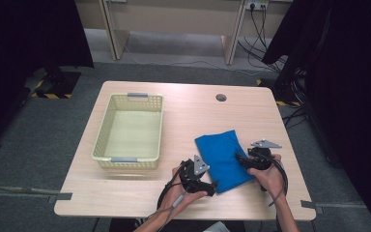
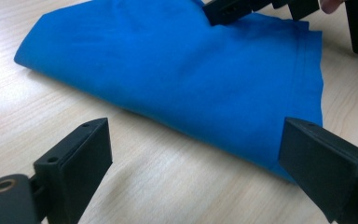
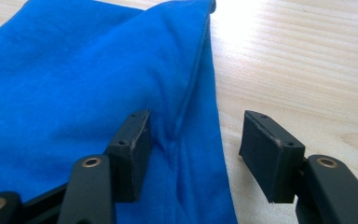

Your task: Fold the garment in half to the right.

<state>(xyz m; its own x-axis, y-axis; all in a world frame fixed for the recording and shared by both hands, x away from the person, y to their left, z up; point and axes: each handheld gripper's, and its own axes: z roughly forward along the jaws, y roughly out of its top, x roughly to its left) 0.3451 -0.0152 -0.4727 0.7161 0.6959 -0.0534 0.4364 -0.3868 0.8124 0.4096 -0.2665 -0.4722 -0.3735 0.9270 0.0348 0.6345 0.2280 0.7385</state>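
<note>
A folded blue cloth [image 1: 223,160] lay on the wooden table [image 1: 183,116] in the lower right of the high view, right of centre and well apart from the cream plastic basket [image 1: 107,126] that stood in the left half of the tabletop. Both hands had come in from the bottom edge and sat at the cloth's two near sides.

The left gripper [image 1: 207,186] rested at the cloth's lower left corner. In the left gripper view its jaws stood wide apart, one over bare wood at the lower left of the frame and the other at the lower right by the cloth's corner; nothing was pinched between them.

The right gripper [image 1: 240,158] was at the cloth's right edge. In the right gripper view its jaws were spread, one pad [image 3: 133,140] resting on the blue fabric at the frame's lower middle, the other over the bare table to the right, with the hemmed edge [image 3: 200,70] running up between them. It gripped nothing.

This looked like the step of taking hold of the cloth for a further fold or a lift toward the basket. The next move would probably call for each gripper to slide its lower jaw under its edge and close on all layers together, so that the fold did not slip open.
</note>
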